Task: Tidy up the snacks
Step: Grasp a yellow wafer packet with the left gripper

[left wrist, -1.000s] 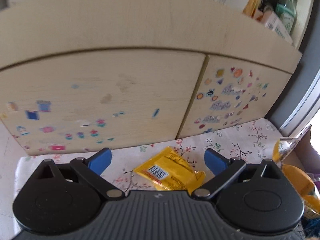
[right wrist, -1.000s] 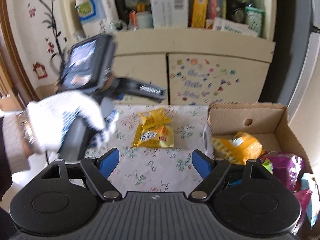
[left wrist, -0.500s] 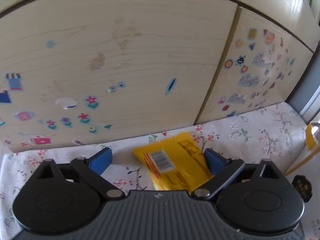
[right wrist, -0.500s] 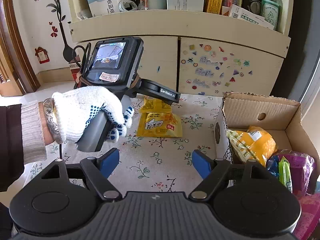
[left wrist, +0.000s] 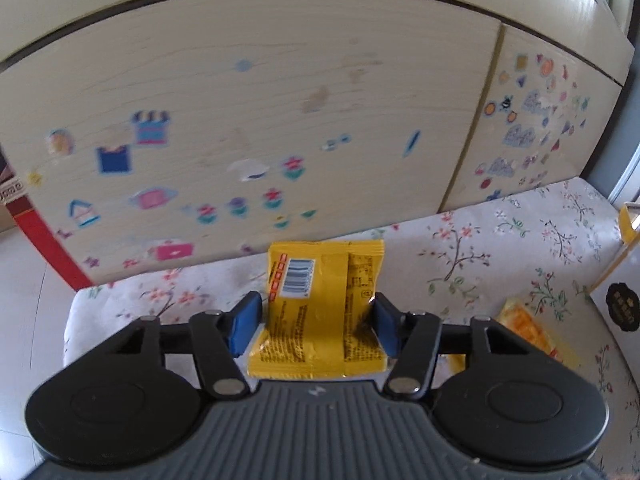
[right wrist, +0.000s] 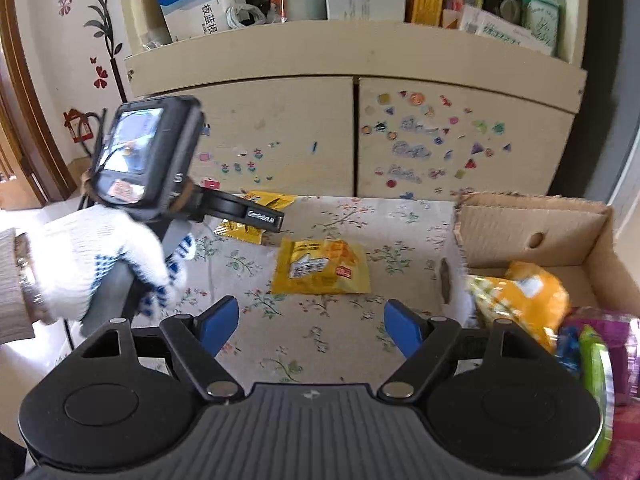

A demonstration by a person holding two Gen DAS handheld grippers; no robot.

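Observation:
My left gripper (left wrist: 314,322) is shut on a yellow snack packet (left wrist: 320,304), barcode side up, and holds it off the floral tablecloth (left wrist: 500,248). From the right wrist view the same packet (right wrist: 256,216) sticks out of the left gripper held by a white-gloved hand (right wrist: 100,256). A second yellow packet (right wrist: 320,266) lies flat on the cloth mid-table; it also shows in the left wrist view (left wrist: 528,332). My right gripper (right wrist: 310,326) is open and empty, above the cloth in front of that packet.
A cardboard box (right wrist: 540,228) at the right holds an orange bag (right wrist: 524,300) and purple and green packets (right wrist: 600,352). A stickered wooden cabinet (right wrist: 360,136) stands behind the table, with shelves of boxes and bottles above.
My left gripper has closed its fingers on the far yellow packet and lifted it to the left. The second packet now lies alone. My right gripper has stayed open, shifting slightly.

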